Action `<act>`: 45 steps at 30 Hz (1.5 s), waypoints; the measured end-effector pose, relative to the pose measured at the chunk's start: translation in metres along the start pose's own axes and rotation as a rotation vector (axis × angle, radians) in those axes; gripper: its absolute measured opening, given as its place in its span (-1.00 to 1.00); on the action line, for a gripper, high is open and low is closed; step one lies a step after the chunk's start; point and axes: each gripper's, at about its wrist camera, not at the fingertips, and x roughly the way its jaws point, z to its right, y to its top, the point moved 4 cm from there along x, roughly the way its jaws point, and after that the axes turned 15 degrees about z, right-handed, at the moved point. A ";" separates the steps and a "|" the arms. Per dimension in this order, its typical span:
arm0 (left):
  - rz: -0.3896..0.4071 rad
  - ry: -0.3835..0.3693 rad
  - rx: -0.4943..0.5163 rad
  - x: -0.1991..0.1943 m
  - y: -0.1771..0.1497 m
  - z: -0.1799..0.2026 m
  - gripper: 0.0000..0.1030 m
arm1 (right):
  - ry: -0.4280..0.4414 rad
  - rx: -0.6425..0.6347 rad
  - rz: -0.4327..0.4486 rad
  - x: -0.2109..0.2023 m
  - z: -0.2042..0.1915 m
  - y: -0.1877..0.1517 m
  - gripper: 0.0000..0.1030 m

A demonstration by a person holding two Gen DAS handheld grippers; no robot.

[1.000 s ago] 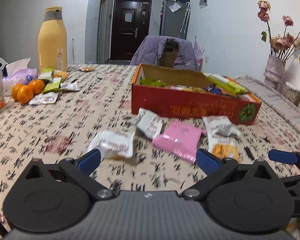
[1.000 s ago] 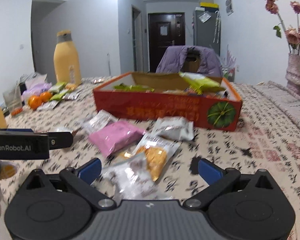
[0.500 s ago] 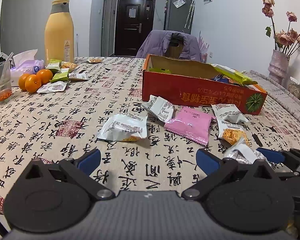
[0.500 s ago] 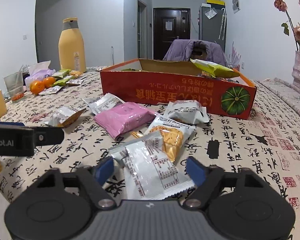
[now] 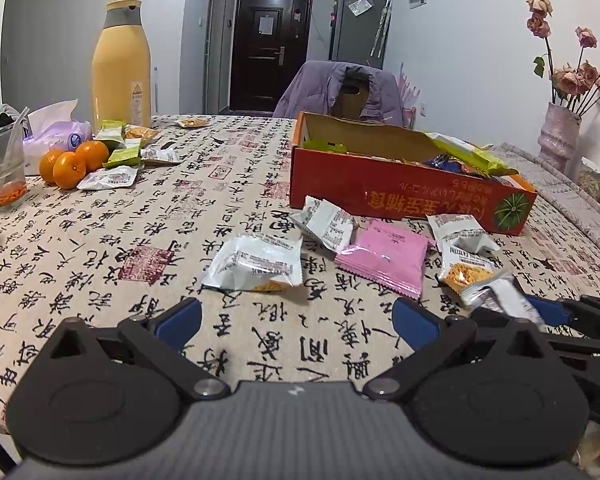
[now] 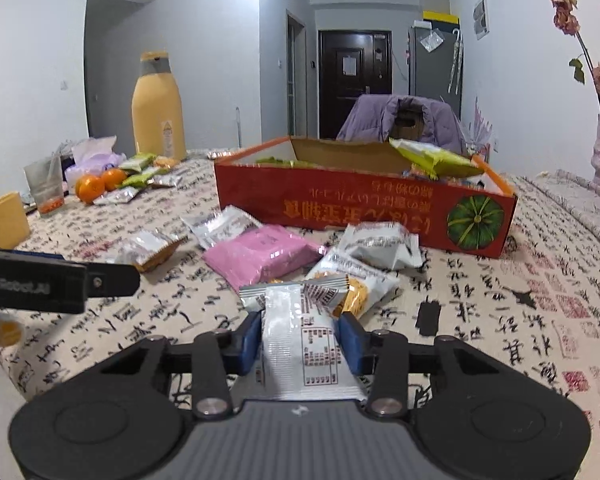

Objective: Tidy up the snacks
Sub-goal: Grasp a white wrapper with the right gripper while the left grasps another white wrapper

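Note:
A silver snack packet (image 6: 300, 344) stands between the blue pads of my right gripper (image 6: 300, 340); the jaws are closing and press on both its sides. The left wrist view shows that packet (image 5: 500, 296) low on the right, at the right gripper's fingertips (image 5: 548, 312). My left gripper (image 5: 298, 320) is open above the tablecloth, with nothing between its fingers. Just beyond it lies another silver packet (image 5: 256, 264). A pink packet (image 6: 260, 256), an orange cracker packet (image 6: 360, 280) and more silver ones lie before the red cardboard box (image 6: 360, 208), which holds several snacks.
At the table's far left stand a tall yellow bottle (image 5: 122, 60), oranges (image 5: 70, 160), a plastic cup (image 5: 4, 168), a tissue pack and more small packets. A vase of dried flowers (image 5: 560, 136) is at the right edge. A chair with a purple jacket (image 5: 340, 88) stands behind the box.
The right gripper's jaws went from wide open to closed on the silver packet. The left gripper stayed open and hardly shifted.

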 end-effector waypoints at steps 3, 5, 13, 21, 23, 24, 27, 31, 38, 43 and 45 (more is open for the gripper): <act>0.004 0.004 0.000 0.003 0.005 -0.002 1.00 | -0.004 0.008 0.027 -0.003 0.004 0.008 -0.20; 0.006 0.011 0.001 0.005 0.008 -0.004 1.00 | -0.012 0.012 0.040 -0.002 0.007 0.013 -0.20; 0.006 0.046 -0.010 0.023 0.025 -0.020 1.00 | -0.062 0.034 0.065 0.007 0.029 0.031 -0.20; -0.021 0.061 -0.022 0.050 0.033 -0.031 1.00 | -0.102 0.048 0.057 0.026 0.050 0.043 -0.20; -0.036 0.070 -0.008 0.058 0.032 -0.031 1.00 | -0.106 0.048 0.053 0.031 0.053 0.044 -0.20; -0.041 0.069 -0.002 0.060 0.031 -0.030 1.00 | -0.107 0.050 0.051 0.034 0.054 0.045 -0.20; -0.056 0.063 0.004 0.070 0.030 -0.027 1.00 | -0.102 0.050 0.050 0.039 0.057 0.046 -0.20; -0.084 0.066 0.023 0.082 0.026 -0.021 1.00 | -0.099 0.052 0.050 0.044 0.060 0.046 -0.20; -0.168 0.091 0.066 0.098 0.004 -0.021 1.00 | -0.099 0.071 0.026 0.053 0.067 0.040 -0.20; -0.160 0.094 0.051 0.102 0.004 -0.024 0.98 | -0.088 0.068 0.009 0.059 0.067 0.037 -0.20; -0.147 0.109 0.037 0.103 0.006 -0.026 0.76 | -0.086 0.065 0.005 0.061 0.067 0.036 -0.20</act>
